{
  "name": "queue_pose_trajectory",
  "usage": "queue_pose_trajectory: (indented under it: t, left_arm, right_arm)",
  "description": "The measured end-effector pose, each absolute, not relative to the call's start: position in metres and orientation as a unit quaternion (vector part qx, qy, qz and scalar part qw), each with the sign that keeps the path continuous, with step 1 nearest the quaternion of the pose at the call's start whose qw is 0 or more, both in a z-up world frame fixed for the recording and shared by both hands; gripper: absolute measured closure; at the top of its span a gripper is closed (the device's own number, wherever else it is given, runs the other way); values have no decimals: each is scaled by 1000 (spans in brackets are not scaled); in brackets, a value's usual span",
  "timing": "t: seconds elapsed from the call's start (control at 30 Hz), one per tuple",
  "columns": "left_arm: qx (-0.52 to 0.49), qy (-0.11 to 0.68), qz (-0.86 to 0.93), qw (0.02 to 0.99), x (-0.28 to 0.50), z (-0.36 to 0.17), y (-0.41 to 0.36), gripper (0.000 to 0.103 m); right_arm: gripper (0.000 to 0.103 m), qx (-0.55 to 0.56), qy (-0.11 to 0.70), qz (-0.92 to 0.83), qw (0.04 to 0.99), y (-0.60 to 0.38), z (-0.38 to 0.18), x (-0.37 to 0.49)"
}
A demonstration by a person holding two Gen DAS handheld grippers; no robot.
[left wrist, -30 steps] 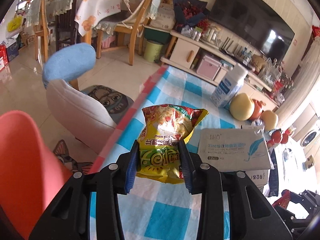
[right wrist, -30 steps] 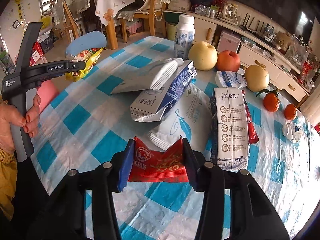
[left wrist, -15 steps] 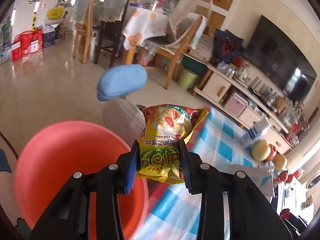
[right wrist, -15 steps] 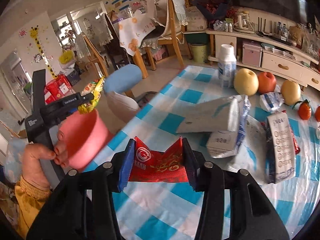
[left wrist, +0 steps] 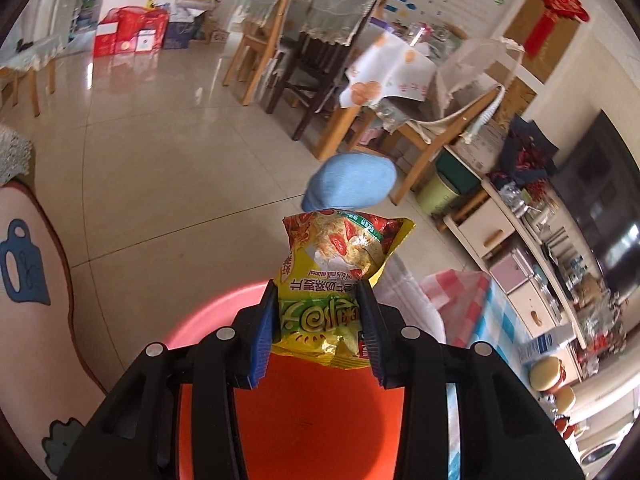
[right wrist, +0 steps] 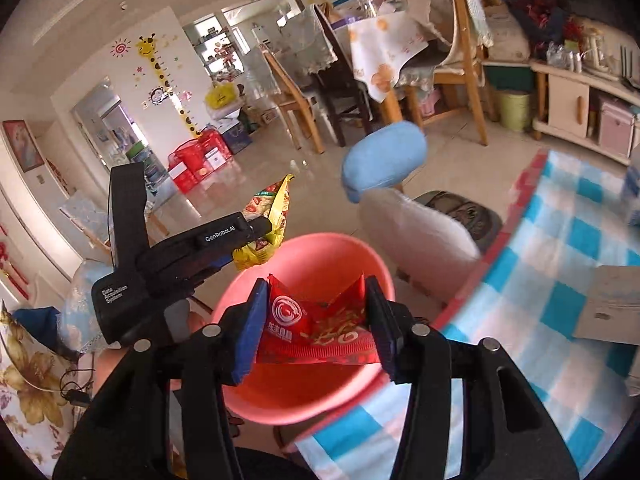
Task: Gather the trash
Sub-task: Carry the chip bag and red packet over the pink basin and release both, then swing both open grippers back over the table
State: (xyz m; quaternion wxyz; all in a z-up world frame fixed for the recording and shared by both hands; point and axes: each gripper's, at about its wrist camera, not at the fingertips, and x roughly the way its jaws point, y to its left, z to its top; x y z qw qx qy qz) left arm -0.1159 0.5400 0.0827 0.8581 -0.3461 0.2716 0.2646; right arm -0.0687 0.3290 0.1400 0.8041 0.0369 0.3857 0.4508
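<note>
A checked tablecloth [right wrist: 568, 280] is seen at the right, and beside its edge a pink bin [right wrist: 316, 256] is stood on the floor. Over the bin, a yellow snack bag [left wrist: 340, 276] is clamped by the left gripper [left wrist: 318, 320]. A red wrapper [right wrist: 316, 332] is framed by the right gripper [right wrist: 316, 320], whose jaws are being opened.

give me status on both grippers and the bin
Left gripper shut on yellow snack bag, over pink bin. Right gripper opening, red wrapper between jaws above bin. Nothing in the way.
</note>
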Motion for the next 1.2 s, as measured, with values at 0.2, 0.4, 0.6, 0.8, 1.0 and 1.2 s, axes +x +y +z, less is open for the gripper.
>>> queue_pose_trajectory:
  t: [0.2,0.4,0.6,0.8,1.0,1.2]
  left_arm:
    - [-346,278,268,855,-116,73,554,41]
    - [-281,241,269,889,-112,88,529,21]
    - [-257,165,256,917,-113,108,503,20]
    - [-216,98,240,942,-114,127,472,17]
    - [-157,89,212,960,-100,141,433,14]
    - [-126,125,160,971,-79,148,393,14]
  right_arm:
    - [25,53,396,446,801,344,128,-71]
    - [20,0,365,394,843,320,131,-87]
    - [17,-75,337,337,876,282,126,-101]
    - [13,-129,307,311,890,236,120,-111]
    - [10,-151,284,291,901,203,124,-118]
    - [8,-147,288,280,904,173,128,-121]
